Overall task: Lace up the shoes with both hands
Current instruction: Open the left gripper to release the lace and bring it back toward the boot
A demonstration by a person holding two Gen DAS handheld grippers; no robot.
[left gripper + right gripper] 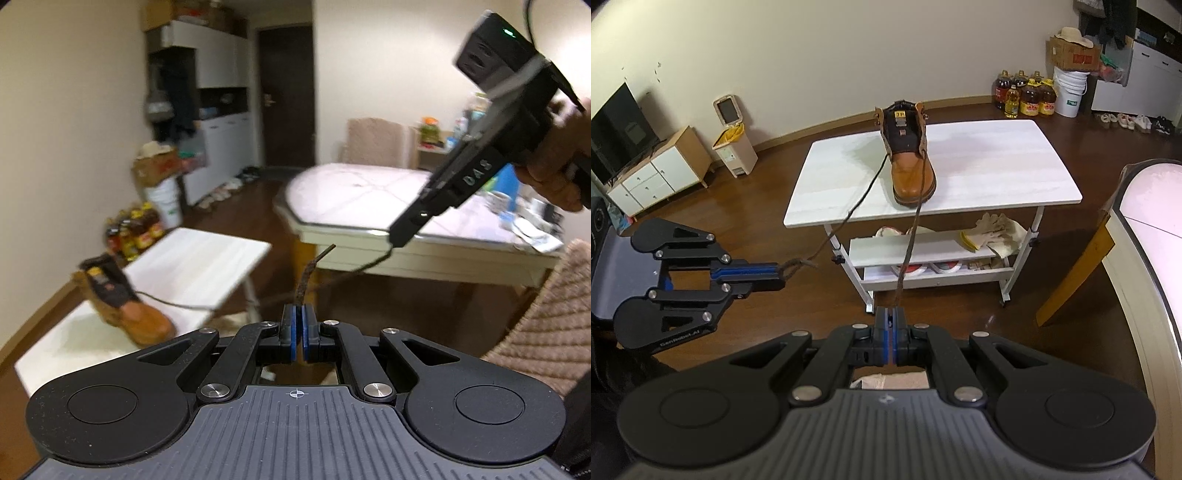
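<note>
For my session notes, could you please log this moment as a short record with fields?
shoe: tan boot upright on the white table, toe toward the camera
laces: two ends run off the table's front edge, pulled out toward the tools
left tool: shut on the left lace end
right tool: shut on the right lace end
eyelets: upper part of the boot open, tongue exposed
lower shelf: gloves and other items

Both views look from well back off the white side table (979, 173). The right wrist view faces down onto it head-on; the left wrist view (207, 258) looks shallowly across it.
</note>
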